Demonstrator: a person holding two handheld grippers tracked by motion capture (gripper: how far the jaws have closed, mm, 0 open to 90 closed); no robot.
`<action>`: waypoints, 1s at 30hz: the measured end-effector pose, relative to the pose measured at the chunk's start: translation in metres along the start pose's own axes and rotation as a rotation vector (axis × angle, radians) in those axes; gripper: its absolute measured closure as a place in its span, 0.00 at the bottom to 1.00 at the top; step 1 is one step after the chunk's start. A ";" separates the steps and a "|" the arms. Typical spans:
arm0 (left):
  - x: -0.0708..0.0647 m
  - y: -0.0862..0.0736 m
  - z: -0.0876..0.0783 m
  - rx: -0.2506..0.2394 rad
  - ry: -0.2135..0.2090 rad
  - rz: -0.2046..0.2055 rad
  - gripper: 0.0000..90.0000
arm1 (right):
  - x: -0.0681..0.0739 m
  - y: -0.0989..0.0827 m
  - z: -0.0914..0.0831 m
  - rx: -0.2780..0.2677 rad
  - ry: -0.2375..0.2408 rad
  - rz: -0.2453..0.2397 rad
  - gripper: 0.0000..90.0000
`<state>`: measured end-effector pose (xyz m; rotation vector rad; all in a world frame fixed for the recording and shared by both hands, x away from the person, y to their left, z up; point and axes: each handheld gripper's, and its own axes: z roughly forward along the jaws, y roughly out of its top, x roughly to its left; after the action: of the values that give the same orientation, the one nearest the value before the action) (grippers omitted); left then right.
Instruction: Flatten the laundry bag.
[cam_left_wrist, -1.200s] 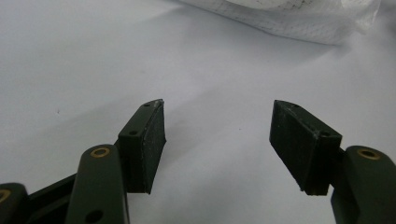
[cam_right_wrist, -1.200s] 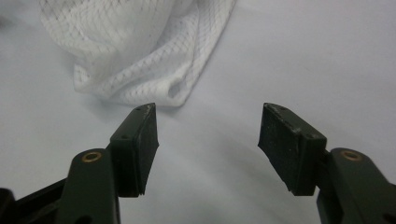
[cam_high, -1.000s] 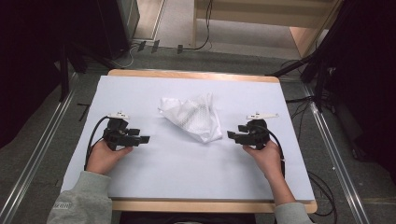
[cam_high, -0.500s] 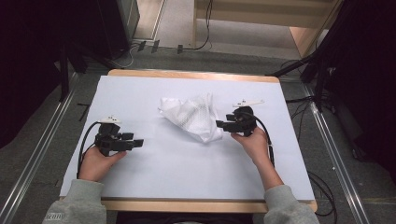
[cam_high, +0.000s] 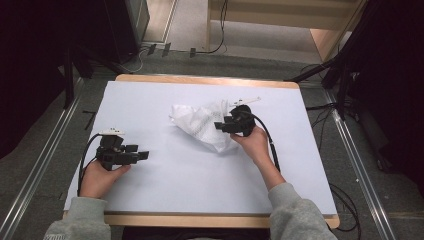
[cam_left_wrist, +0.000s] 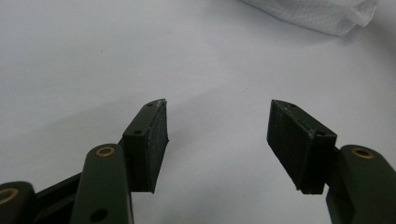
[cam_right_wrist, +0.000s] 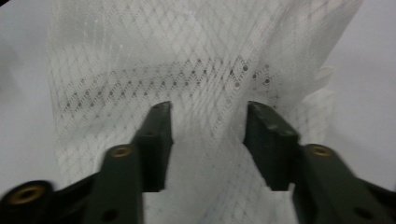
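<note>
Here the right gripper straddles the crumpled white cloth, its jaws just closing (pads not yet pressing); left gripper, spread, sits well apart from it.

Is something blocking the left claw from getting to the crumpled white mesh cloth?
Nothing visible does. The left claw stands open over the bare white table cover, and only that bare cover lies between it and the crumpled white mesh cloth.
</note>
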<state>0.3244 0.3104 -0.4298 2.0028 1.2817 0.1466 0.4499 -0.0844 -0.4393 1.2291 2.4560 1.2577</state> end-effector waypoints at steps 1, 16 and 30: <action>0.000 -0.001 0.000 -0.004 0.001 -0.002 0.44 | 0.000 0.000 0.003 0.001 0.017 0.004 0.78; 0.004 0.001 -0.002 -0.015 0.004 -0.017 0.45 | 0.041 -0.004 -0.025 -0.045 0.096 -0.106 1.00; -0.001 0.011 0.000 -0.032 -0.012 0.006 0.47 | 0.085 -0.036 -0.034 0.024 0.144 -0.203 1.00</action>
<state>0.3321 0.3068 -0.4224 1.9776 1.2584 0.1566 0.3566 -0.0578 -0.4232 0.8945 2.6237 1.3048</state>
